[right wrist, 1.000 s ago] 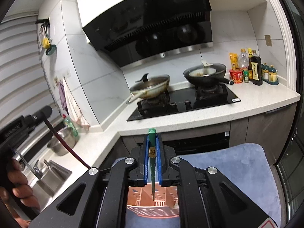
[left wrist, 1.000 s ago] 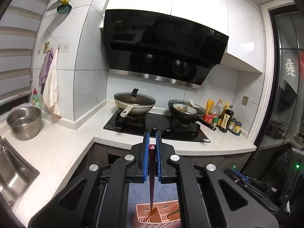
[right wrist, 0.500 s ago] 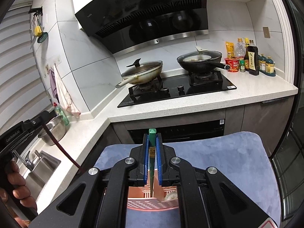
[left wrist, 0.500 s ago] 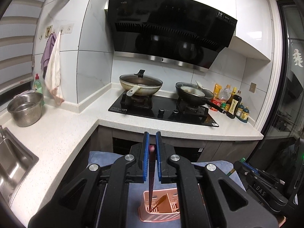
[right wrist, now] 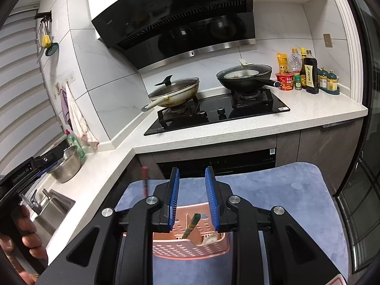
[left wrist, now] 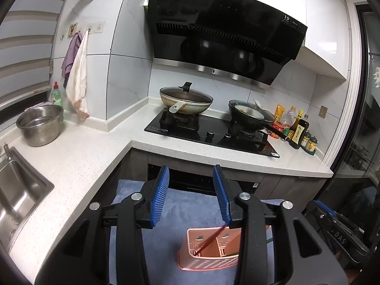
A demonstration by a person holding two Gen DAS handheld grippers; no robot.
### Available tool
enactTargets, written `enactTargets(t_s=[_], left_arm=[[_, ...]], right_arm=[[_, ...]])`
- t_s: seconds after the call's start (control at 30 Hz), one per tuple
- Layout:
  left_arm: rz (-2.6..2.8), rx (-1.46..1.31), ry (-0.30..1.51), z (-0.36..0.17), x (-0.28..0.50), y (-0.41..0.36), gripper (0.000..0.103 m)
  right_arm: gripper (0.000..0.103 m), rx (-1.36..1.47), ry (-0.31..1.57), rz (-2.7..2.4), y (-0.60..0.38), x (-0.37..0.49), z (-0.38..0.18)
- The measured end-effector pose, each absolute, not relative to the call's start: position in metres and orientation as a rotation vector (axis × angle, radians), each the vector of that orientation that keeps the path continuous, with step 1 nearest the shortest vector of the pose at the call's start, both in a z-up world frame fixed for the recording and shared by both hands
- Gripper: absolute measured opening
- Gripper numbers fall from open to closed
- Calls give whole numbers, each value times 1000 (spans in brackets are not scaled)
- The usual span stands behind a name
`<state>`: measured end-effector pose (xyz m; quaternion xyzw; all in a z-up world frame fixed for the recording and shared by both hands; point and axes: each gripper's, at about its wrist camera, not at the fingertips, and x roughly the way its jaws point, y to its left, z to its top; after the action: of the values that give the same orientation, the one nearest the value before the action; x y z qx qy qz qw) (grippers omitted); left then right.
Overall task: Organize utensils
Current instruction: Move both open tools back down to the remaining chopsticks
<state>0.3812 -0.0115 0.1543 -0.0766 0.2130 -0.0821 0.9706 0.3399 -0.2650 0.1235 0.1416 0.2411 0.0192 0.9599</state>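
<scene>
Claws: we count two, both opening on nothing — left claw (left wrist: 191, 194), right claw (right wrist: 191, 196) — above one pink basket (right wrist: 190, 249); red chopstick (left wrist: 210, 238) and green chopstick (right wrist: 191, 225) rest inside; only the right view shows a hand (right wrist: 26, 235).

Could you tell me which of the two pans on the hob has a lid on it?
The pale wok on the left burner, with its cream handle, wears a glass lid with a black knob. The black pan on the right burner stands open.

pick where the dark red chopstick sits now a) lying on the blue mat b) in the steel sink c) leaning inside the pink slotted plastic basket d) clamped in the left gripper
c: the dark red chopstick leans tip-down inside the pink slotted plastic basket, clear of the left gripper, whose jaws are opening.
</scene>
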Motion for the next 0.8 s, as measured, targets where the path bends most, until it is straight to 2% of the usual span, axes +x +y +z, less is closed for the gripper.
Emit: enactTargets(t_s=[0.37, 0.8], left_arm=[[-157, -109, 490, 124, 327, -1, 41], [-147, -74, 728, 20, 226, 20, 42]], right_arm=[[24, 213, 542, 54, -256, 267, 101], [24, 88, 700, -43, -240, 137, 12]])
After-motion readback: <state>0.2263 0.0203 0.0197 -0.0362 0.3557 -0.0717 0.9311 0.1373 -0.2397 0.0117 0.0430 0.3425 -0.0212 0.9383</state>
